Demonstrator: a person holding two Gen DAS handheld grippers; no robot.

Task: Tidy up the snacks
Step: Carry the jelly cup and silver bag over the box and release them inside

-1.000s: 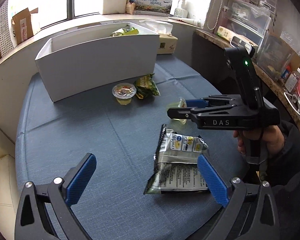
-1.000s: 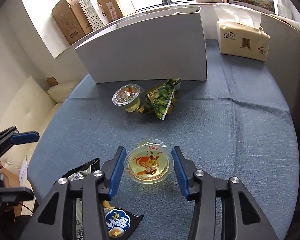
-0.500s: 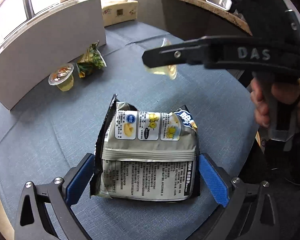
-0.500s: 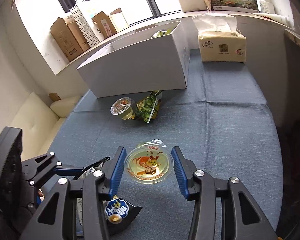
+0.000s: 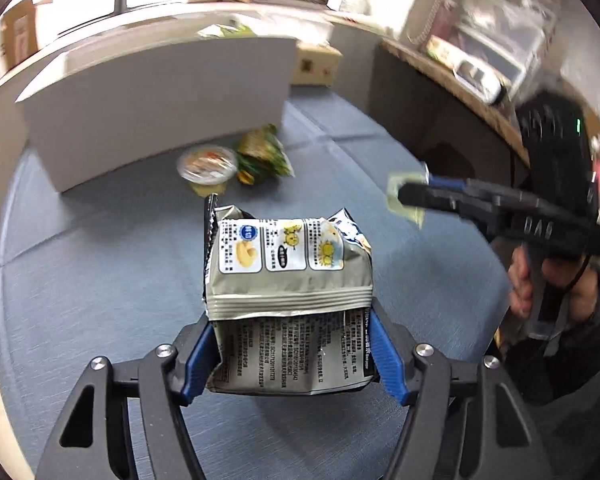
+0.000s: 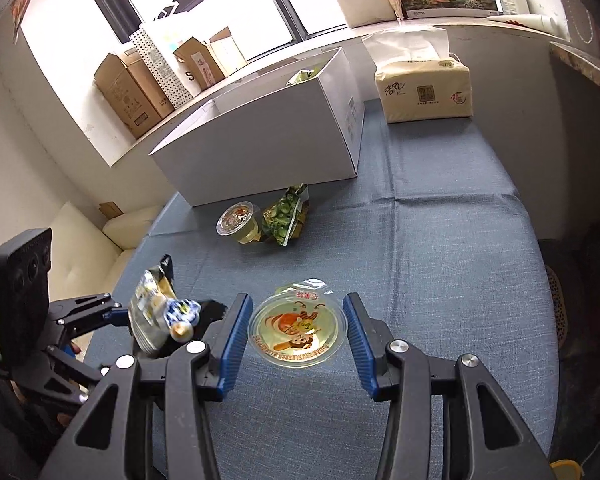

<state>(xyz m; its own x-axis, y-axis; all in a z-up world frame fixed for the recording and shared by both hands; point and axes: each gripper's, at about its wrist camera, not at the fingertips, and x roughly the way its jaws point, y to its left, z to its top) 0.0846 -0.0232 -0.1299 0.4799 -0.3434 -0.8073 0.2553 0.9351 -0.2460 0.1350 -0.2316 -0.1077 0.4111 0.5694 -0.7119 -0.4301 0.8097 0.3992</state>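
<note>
We hold the left gripper low over the near edge of the table, its blue pads closed partway onto the two sides of the silver snack bag. The bag stands up between the pads with its printed back toward the camera and its top leaning away from us. In the right wrist view the same bag sits clear of the blue tablecloth, raised at the near left.

Our right gripper hangs at the near right with its fingers level and pointing across the table toward the left. Its pads press the rim of the jelly cup from both sides, so the jaws are about a cup's width apart, and the cup's printed lid faces up. From the left wrist view this gripper is blurred, with the hand wrapped round its handle at the right edge of the table.

Beyond both grippers lies a broad stretch of bare cloth. Past it, a second jelly cup and a green snack packet lie touching each other, just in front of the white box. The box is open at the top and a green packet shows over its far rim. To the right of the box a tissue pack stands at the far edge. The cloth on the right side, between the tissue pack and our right gripper, is open.
</note>
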